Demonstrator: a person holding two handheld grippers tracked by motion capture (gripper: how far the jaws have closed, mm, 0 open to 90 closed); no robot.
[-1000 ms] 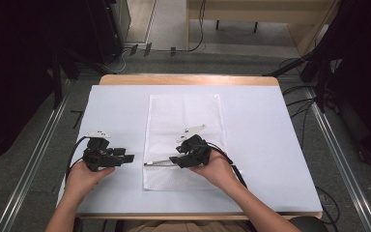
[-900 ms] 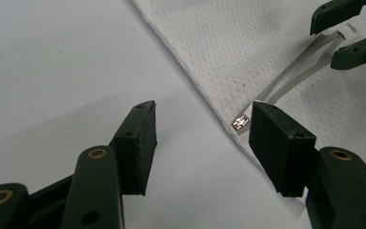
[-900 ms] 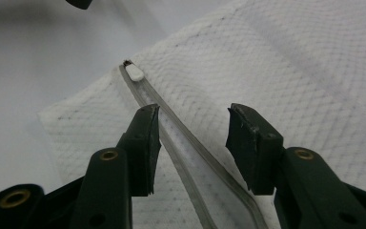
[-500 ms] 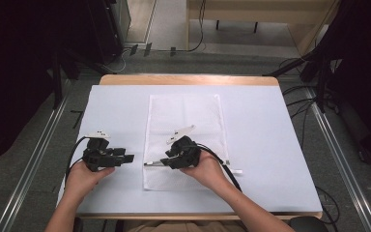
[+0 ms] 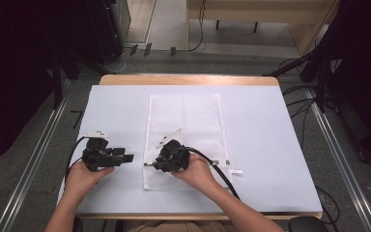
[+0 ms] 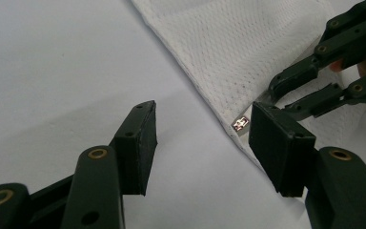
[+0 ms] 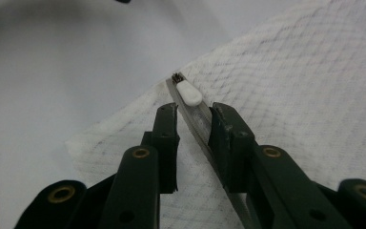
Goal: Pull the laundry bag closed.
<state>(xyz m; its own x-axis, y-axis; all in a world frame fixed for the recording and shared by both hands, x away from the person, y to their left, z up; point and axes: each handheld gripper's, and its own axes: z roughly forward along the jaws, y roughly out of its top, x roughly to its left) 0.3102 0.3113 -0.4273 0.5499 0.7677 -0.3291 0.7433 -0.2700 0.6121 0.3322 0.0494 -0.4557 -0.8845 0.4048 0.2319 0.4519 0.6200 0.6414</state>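
On the table (image 5: 270, 145), your mesh bag (image 5: 183, 116) lies flat, its zipper (image 7: 198, 125) running between your right gripper (image 7: 194, 114)'s slightly parted jaws, the white pull tab (image 7: 189, 93) just ahead of them. Your left gripper (image 6: 200, 126) gapes empty just beside the bag's corner. Since a second ago, your right gripper has slid along the zipper toward that corner.

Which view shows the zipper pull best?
The right gripper view: the white zipper pull lies close up, just beyond the right gripper, whose open jaws straddle the zipper. The left gripper view catches only its metal end; in the high view it is too small to tell.
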